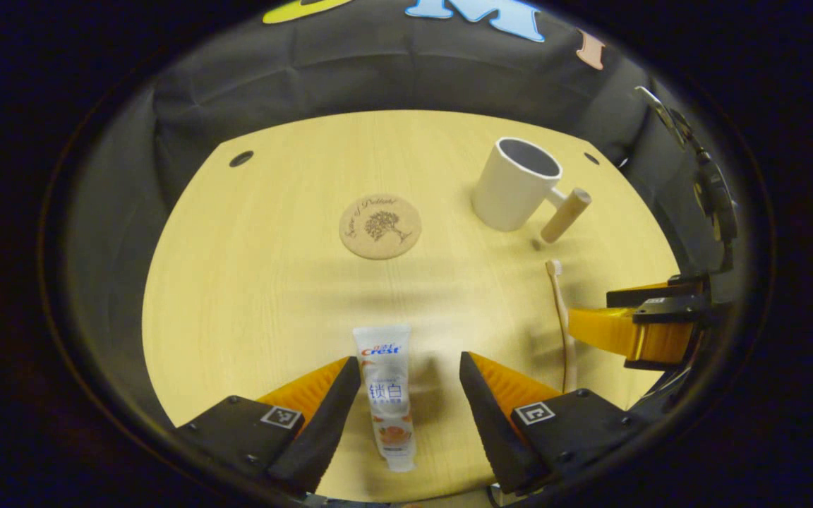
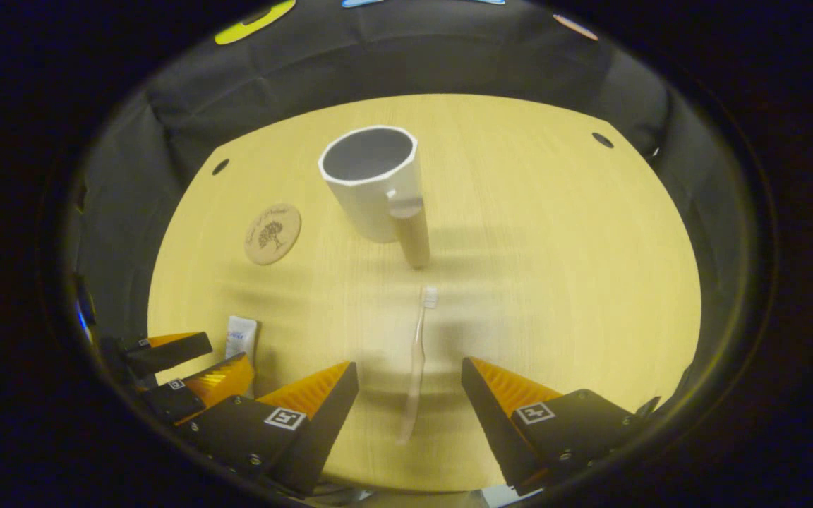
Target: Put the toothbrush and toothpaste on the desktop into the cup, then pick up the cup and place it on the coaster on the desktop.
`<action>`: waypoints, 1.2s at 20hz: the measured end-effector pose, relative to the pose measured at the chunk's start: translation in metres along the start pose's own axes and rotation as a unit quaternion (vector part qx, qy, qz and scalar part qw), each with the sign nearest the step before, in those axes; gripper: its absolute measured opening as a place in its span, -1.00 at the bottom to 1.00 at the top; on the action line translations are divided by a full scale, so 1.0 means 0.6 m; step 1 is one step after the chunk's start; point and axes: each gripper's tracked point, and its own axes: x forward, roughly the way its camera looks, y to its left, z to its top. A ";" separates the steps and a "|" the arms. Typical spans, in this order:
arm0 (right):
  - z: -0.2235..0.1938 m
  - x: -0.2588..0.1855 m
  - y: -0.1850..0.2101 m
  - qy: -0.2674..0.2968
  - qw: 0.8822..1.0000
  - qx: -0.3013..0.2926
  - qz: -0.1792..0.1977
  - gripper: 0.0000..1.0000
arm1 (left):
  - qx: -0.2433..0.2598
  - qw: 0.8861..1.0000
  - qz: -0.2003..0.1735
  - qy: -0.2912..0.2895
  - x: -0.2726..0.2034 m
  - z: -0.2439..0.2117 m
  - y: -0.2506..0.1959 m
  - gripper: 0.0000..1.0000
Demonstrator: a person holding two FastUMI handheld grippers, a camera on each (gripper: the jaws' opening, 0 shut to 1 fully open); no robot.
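A white toothpaste tube [image 1: 387,391] lies flat on the wooden desktop [image 1: 272,282], between the fingers of my open left gripper [image 1: 410,416]; the fingers do not press it. A pale toothbrush [image 2: 417,360] lies on the desktop, head towards the cup, between the fingers of my open right gripper [image 2: 410,409]. The white cup [image 2: 375,180] with a wooden handle [image 2: 412,236] stands upright and empty beyond the toothbrush. The round cork coaster [image 1: 380,226] lies to the cup's left. In the left gripper view the cup [image 1: 516,182], toothbrush [image 1: 562,317] and right gripper [image 1: 632,331] are at the right.
The black cloth wall [image 1: 378,77] rings the desktop's far edge. Small dark holes [image 1: 241,158] mark the desktop's far corners. In the right gripper view the left gripper [image 2: 188,367] is at the lower left beside the toothpaste [image 2: 241,337]. Bare desktop [image 2: 576,282] spreads right of the cup.
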 end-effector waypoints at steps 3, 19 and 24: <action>-0.017 0.021 -0.003 0.022 1.000 -0.015 -0.014 0.84 | -0.011 0.999 0.004 0.053 0.019 -0.042 0.009 0.89; -0.044 0.048 -0.003 0.059 0.997 -0.032 -0.041 0.66 | -0.004 0.995 0.034 0.090 0.044 -0.064 0.015 0.85; -0.047 0.049 -0.004 0.066 0.996 -0.034 -0.040 0.29 | -0.015 0.996 0.041 0.081 0.042 -0.056 0.019 0.50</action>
